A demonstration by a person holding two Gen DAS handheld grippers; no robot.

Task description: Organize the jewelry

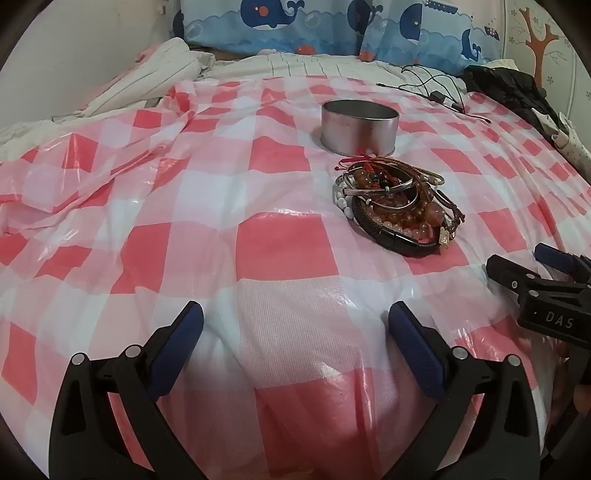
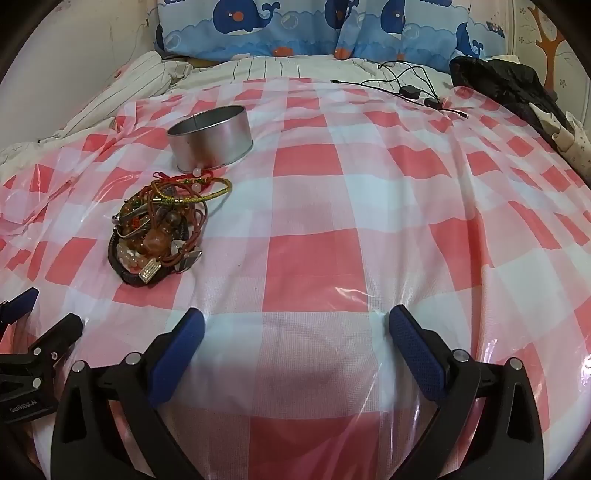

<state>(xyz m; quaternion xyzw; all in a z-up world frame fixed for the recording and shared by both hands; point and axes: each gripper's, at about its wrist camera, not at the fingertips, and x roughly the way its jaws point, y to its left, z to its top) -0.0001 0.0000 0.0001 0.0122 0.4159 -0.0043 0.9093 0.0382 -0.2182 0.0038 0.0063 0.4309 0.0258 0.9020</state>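
Observation:
A tangled pile of bracelets and beads [image 1: 397, 205] lies on the red-and-white checked plastic sheet [image 1: 184, 221], just in front of a round open metal tin [image 1: 359, 126]. The pile [image 2: 157, 232] and the tin [image 2: 210, 138] also show at the left of the right wrist view. My left gripper [image 1: 295, 321] is open and empty, low over the sheet, short of the pile and to its left. My right gripper [image 2: 295, 325] is open and empty, to the right of the pile. Each gripper shows at the edge of the other's view: the right one [image 1: 532, 262], the left one [image 2: 40, 310].
The sheet covers a bed. Whale-print pillows [image 1: 332, 33] lie at the head. A striped blanket [image 1: 147, 77] is bunched at the back left. Black cables with a small box [image 2: 410, 90] and a black bag [image 2: 506, 88] lie at the back right.

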